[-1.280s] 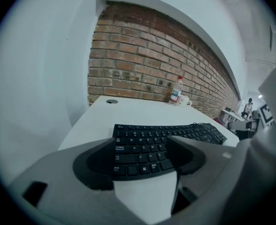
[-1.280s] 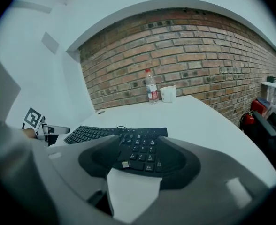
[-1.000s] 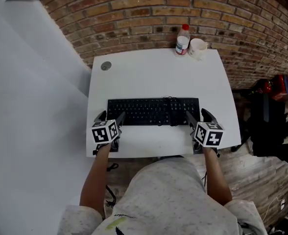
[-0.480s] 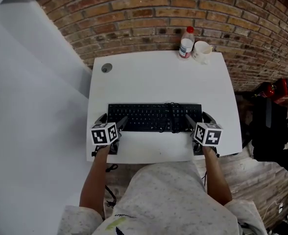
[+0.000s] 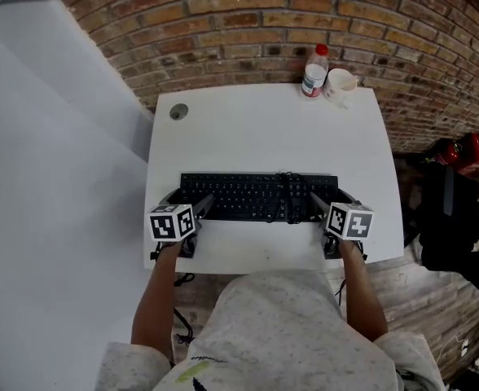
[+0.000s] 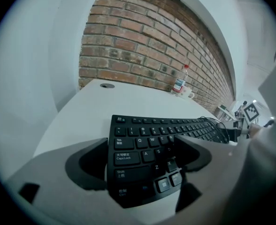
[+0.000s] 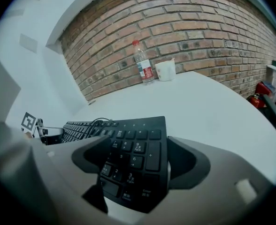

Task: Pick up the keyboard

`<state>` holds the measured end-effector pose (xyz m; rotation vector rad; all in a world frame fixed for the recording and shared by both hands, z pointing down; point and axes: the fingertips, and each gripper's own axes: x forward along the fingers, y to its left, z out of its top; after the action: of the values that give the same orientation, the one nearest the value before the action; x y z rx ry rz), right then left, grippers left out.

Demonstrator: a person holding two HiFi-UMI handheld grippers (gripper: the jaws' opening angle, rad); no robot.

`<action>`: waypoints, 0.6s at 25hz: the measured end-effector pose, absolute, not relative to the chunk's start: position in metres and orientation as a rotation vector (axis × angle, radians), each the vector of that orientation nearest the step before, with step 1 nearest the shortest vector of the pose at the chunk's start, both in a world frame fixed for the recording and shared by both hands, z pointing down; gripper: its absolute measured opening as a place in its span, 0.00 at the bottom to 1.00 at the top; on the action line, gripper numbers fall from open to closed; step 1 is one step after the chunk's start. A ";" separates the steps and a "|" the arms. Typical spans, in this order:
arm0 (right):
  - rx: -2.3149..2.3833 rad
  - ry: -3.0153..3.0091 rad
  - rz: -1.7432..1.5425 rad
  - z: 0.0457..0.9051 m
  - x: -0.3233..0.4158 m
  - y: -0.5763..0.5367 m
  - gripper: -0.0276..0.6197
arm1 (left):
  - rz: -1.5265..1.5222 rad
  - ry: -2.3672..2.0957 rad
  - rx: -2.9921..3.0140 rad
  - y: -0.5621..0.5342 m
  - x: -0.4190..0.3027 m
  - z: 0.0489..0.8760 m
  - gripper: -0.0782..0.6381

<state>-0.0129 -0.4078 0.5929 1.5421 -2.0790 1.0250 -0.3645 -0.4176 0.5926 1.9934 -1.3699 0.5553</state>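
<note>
A black keyboard [image 5: 256,196] lies flat on the white table [image 5: 256,129], near its front edge. My left gripper [image 5: 184,200] straddles the keyboard's left end; in the left gripper view the keyboard [image 6: 128,156] lies between the jaws. These jaws have just opened, then closed slightly. One jaw is beside the left edge, the other over the letter keys. My right gripper [image 5: 333,199] straddles the right end, where the number pad [image 7: 133,158] sits between jaws that have just been opening. Neither gripper's pads visibly press on it.
A water bottle [image 5: 314,70] and a white cup [image 5: 340,81] stand at the table's back right, against the brick wall. A round cable hole [image 5: 178,112] sits at the back left. A coiled cable [image 5: 288,187] lies across the keyboard. A black bag [image 5: 451,218] stands on the floor to the right.
Both grippers have slid forward from the keyboard's near edge until they straddle its two ends, and the right one has sunk lower. The keyboard has stayed flat on the table.
</note>
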 end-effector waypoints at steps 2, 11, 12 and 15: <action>1.545 -2.076 1.024 0.594 -0.013 -0.408 0.63 | 0.553 -1.374 1.996 -0.418 -0.365 0.593 0.72; 1.550 -2.096 0.998 0.589 -0.010 -0.409 0.61 | 0.528 -1.413 1.989 -0.411 -0.365 0.592 0.72; 1.548 -2.104 0.988 0.586 -0.010 -0.410 0.61 | 0.525 -1.417 1.991 -0.411 -0.365 0.590 0.72; 1.548 -2.126 0.966 0.579 -0.011 -0.412 0.61 | 0.515 -1.441 2.010 -0.411 -0.366 0.581 0.71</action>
<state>-0.0112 -0.4119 0.5789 1.5476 -2.1259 0.9661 -0.3663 -0.4109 0.5812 2.0096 -1.4406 0.5148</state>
